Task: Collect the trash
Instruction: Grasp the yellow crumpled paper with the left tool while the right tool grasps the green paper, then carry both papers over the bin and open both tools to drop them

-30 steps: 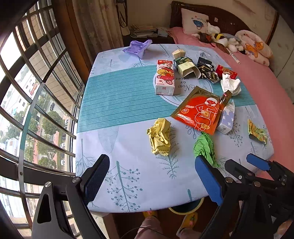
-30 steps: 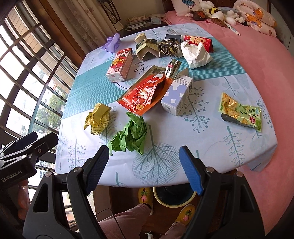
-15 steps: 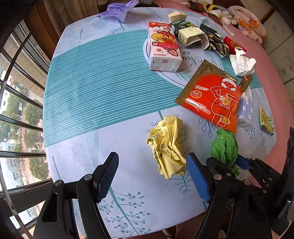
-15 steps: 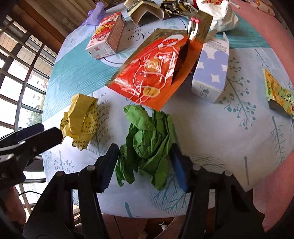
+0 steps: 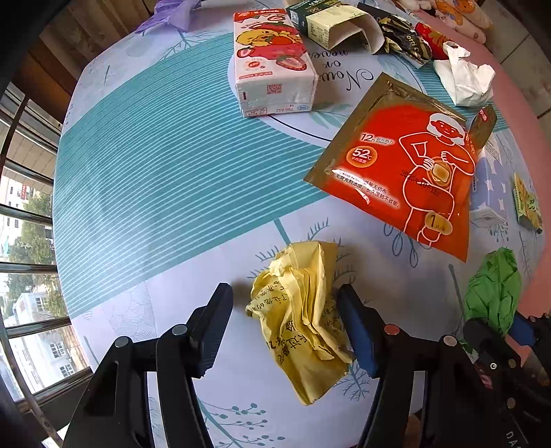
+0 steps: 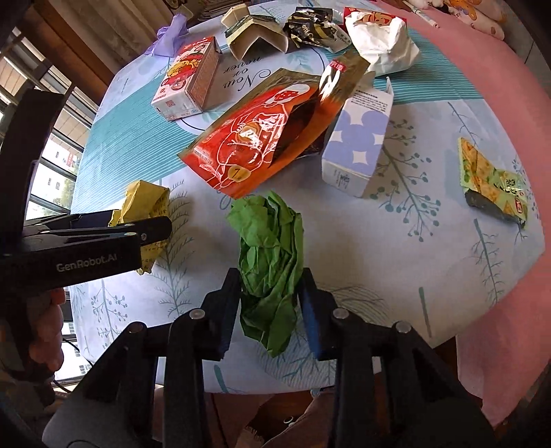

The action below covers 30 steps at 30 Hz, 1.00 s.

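The left tool (image 5: 284, 310) points straight down at the counter (image 5: 155, 179), and its jaws have just been closing around the crumpled yellow paper (image 5: 303, 317); the right pad touches the wad's edge while the left pad stands a little clear of it, so the paper is straddled, not yet gripped. The right tool (image 6: 270, 298) has likewise just been closing, and its two pads now press in on the lower part of the crumpled green paper (image 6: 270, 262), which bulges upward between them. In the right tool's view the left tool sits at about nine o'clock, with a hand (image 6: 44, 331) on its handle, and the yellow wad peeks out behind it. From the green wad, an orange heat-pack pouch (image 6: 248, 144) lies near at twelve o'clock, a pale blue box (image 6: 358, 144) on its side at one o'clock, and a green snack wrapper (image 6: 492, 182) well apart at about two o'clock near the counter's edge. Farther back are a strawberry milk carton (image 6: 187, 82), an open cardboard box (image 6: 256, 38), a dark crumpled wrapper (image 6: 310, 29), a white paper bag (image 6: 382, 44) and a purple plastic bag (image 6: 168, 34).
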Each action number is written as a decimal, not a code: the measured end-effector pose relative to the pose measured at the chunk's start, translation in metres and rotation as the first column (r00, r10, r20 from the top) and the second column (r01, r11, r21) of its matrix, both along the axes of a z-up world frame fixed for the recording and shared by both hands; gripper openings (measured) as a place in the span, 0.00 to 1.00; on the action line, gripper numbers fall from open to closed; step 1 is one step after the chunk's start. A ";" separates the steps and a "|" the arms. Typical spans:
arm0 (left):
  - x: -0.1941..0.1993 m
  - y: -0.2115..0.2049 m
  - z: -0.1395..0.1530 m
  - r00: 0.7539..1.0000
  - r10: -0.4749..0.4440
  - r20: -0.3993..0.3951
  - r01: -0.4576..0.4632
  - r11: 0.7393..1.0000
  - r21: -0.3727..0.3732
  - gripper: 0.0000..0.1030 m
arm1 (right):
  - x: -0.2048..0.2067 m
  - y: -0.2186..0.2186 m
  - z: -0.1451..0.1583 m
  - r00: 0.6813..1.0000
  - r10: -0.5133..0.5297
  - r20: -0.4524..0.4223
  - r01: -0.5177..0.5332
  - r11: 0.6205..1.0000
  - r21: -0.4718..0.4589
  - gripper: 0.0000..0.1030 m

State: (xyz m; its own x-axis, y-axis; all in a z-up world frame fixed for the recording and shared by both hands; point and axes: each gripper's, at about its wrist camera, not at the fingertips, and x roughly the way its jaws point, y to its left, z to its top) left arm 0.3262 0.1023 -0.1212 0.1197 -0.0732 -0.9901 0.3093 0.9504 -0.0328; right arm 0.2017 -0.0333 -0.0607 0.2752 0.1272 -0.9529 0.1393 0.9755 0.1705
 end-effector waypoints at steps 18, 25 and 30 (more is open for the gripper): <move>-0.076 -0.028 0.048 0.987 -0.013 0.163 0.018 0.999 -0.031 0.41 | -0.062 -0.039 0.046 0.999 0.003 0.042 0.000 0.996 -0.087 0.29; -0.136 -0.036 0.091 0.972 0.049 0.228 -0.041 0.998 -0.040 0.41 | -0.089 -0.058 0.052 0.995 0.068 0.068 -0.064 0.996 -0.062 0.29; -0.184 -0.055 0.105 0.958 0.133 0.252 -0.119 0.990 -0.072 0.41 | -0.116 -0.076 0.050 0.987 0.150 0.062 -0.148 0.989 -0.025 0.29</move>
